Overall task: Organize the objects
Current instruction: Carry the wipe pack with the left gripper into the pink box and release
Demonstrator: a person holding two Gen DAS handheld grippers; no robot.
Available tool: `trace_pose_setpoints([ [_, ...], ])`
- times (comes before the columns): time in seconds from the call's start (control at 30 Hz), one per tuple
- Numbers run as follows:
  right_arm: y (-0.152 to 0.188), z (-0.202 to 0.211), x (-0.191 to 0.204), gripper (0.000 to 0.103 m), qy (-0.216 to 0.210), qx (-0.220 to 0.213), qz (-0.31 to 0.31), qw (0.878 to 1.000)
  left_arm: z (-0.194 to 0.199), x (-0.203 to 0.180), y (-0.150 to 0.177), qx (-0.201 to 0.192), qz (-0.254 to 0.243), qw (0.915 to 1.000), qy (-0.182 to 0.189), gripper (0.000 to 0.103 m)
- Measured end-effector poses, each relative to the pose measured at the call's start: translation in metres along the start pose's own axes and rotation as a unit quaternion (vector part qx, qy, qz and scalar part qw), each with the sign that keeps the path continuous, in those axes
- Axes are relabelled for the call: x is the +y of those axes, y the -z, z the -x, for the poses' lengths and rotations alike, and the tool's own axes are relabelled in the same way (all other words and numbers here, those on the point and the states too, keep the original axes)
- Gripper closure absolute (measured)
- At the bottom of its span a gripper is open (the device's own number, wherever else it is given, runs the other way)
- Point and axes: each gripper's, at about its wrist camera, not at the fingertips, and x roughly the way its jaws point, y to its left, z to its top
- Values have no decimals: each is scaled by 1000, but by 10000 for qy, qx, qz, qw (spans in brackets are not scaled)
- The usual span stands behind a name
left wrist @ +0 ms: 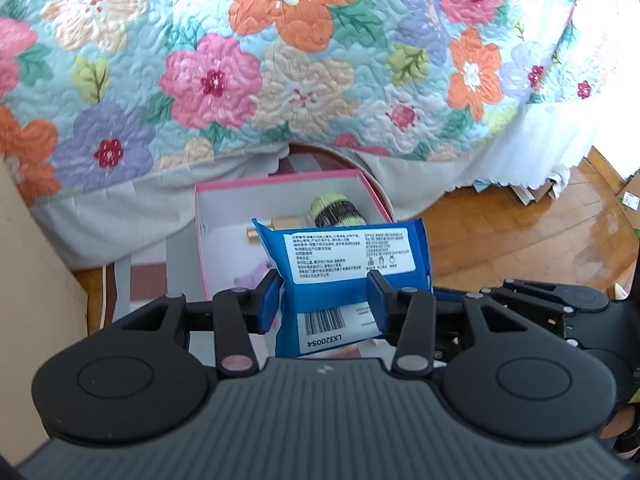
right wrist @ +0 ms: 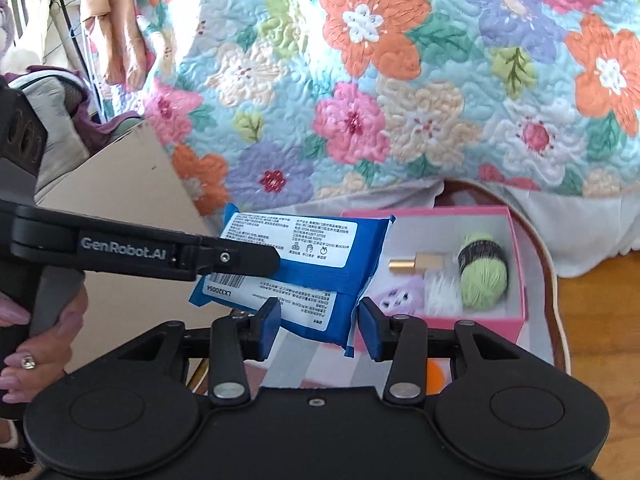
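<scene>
The left gripper (left wrist: 326, 300) pinched a blue packet (left wrist: 348, 256), held above a pink box (right wrist: 514, 272) holding green yarn (right wrist: 482, 276); the right gripper (right wrist: 320, 326) sat spread beside the packet

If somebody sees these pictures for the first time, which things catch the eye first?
First, the blue packet with white labels, clamped in the left gripper in front of the open pink box. Behind everything hangs the flowered quilt. In the box lies a green yarn ball beside a gold bottle.
</scene>
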Motion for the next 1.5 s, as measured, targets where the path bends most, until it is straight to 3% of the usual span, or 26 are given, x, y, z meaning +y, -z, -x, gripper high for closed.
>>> trace_pose_setpoints([
  [0.17,-25,-36,-18,54,-25,109,-177,9998,-44,17,-28,192,86,9997,-131,60],
  [0.33,-37,-88,-38,72,135,447,-197,9987,-106,48,-48,460,363,9982,-142,60],
  [0.4,-38,-113,-50,74,199,630,-249,9975,-130,60,-53,575,512,9970,-84,60],
  [0.5,-36,-150,-65,75,377,912,-297,9947,-167,72,-55,816,617,9947,-101,63],
  [0.63,-28,-184,-84,75,237,1322,-767,9880,-200,78,-48,1059,494,9924,-374,63],
  [0.77,-22,-202,-91,76,275,1395,-850,9862,-224,92,-36,1360,688,9874,-434,61],
  [0.87,-19,-208,-105,76,118,1480,-1015,9837,-234,101,-29,1489,909,9841,-334,63],
  [0.97,-9,-215,-111,77,82,1672,-1127,9794,-240,99,-24,1527,754,9850,-296,63],
  [1.2,-5,-231,-123,82,142,1618,-1447,9761,-260,99,-24,1635,592,9836,-486,63],
  [1.33,-5,-237,-128,85,157,1626,-1621,9732,-260,94,-23,1450,304,9864,-714,64],
  [1.5,-3,-248,-127,90,-197,1625,-2024,9655,-252,107,-25,1102,554,9900,-685,63],
])
